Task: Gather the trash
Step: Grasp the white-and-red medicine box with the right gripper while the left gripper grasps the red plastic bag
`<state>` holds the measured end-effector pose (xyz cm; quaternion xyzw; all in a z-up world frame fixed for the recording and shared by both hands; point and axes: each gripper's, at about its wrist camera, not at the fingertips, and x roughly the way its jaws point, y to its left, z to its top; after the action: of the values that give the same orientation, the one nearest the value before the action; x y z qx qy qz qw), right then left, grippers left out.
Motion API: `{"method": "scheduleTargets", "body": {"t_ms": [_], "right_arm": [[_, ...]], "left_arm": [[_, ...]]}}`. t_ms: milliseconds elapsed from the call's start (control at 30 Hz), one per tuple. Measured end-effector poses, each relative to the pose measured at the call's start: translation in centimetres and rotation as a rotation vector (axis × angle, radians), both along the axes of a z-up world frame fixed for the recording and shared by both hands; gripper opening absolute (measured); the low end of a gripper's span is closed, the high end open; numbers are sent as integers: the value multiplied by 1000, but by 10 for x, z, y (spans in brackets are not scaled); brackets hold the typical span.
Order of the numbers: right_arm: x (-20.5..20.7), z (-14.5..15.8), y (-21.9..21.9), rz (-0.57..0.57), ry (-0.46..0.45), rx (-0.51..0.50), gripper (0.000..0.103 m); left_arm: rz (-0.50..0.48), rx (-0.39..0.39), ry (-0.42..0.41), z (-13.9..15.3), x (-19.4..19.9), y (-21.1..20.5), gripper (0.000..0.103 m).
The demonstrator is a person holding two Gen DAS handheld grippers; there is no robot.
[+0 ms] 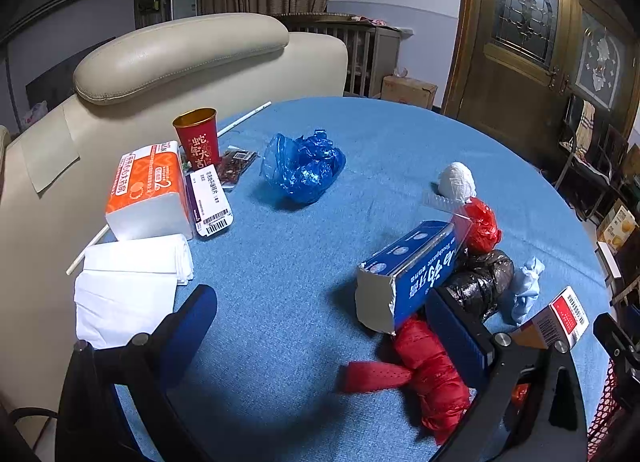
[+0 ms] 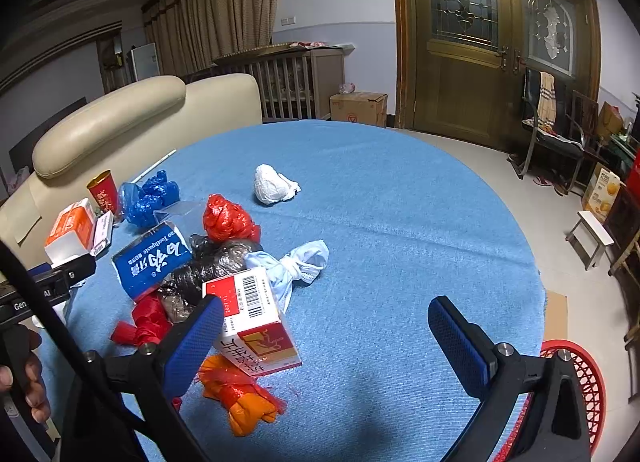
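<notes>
Trash lies in a heap on the round blue-clothed table (image 2: 380, 202): a blue toothpaste box (image 1: 412, 270) (image 2: 154, 258), a red knotted bag (image 1: 432, 374) (image 2: 148, 322), a black bag (image 1: 484, 282) (image 2: 208, 266), a red crumpled bag (image 2: 226, 218), a red-and-white carton (image 2: 256, 322), an orange bag (image 2: 240, 394), a pale blue tied bag (image 2: 298, 266) and a white wad (image 2: 272, 184). My left gripper (image 1: 320, 322) is open, its right finger beside the toothpaste box. My right gripper (image 2: 326, 338) is open; the carton lies just inside its left finger.
A blue crumpled bag (image 1: 304, 166), a red cup (image 1: 198, 138), an orange tissue pack (image 1: 148, 190), a white carton (image 1: 210, 198) and folded tissues (image 1: 128, 286) sit at the table's left. A red mesh basket (image 2: 576, 374) stands off the right edge. A beige sofa (image 1: 180, 58) borders the far left.
</notes>
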<state>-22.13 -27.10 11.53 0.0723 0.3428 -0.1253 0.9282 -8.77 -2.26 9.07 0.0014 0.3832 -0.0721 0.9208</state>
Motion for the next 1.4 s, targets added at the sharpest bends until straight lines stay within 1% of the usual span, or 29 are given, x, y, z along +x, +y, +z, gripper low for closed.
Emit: {"method": "scheduleTargets", "body": {"t_ms": [467, 667, 800, 933, 1033, 1167, 1233, 1300, 1333, 1367, 1400], "right_arm": [[-2, -3, -2, -5, 4, 9, 103], [-13, -10, -10, -25, 25, 14, 103], [-19, -18, -15, -24, 46, 38, 103], [-21, -20, -10, 7, 43, 63, 103], [-15, -19, 3, 66, 38, 70, 103], [2, -22, 20, 145, 37, 58, 101], [13, -25, 26, 173, 40, 49, 96], [26, -31, 30, 183, 64, 37, 81], [33, -36, 31, 188, 81, 39, 78], [37, -39, 31, 189, 90, 40, 66], [41, -42, 31, 195, 105, 46, 51]], "left_arm": [[1, -4, -2, -3, -6, 2, 103], [19, -26, 21, -13, -15, 18, 103], [11, -27, 34, -19, -27, 22, 103], [-10, -19, 44, -26, -40, 19, 103], [-26, -28, 69, -33, -46, 16, 103], [-58, -30, 76, -37, -53, 7, 103], [-74, -32, 76, -37, -57, 3, 103], [-96, -33, 80, -37, -59, -2, 103], [-105, -32, 80, -37, -61, -5, 103], [-113, -31, 82, -37, -61, -7, 103], [-119, -31, 84, -38, -61, -10, 103]]}}
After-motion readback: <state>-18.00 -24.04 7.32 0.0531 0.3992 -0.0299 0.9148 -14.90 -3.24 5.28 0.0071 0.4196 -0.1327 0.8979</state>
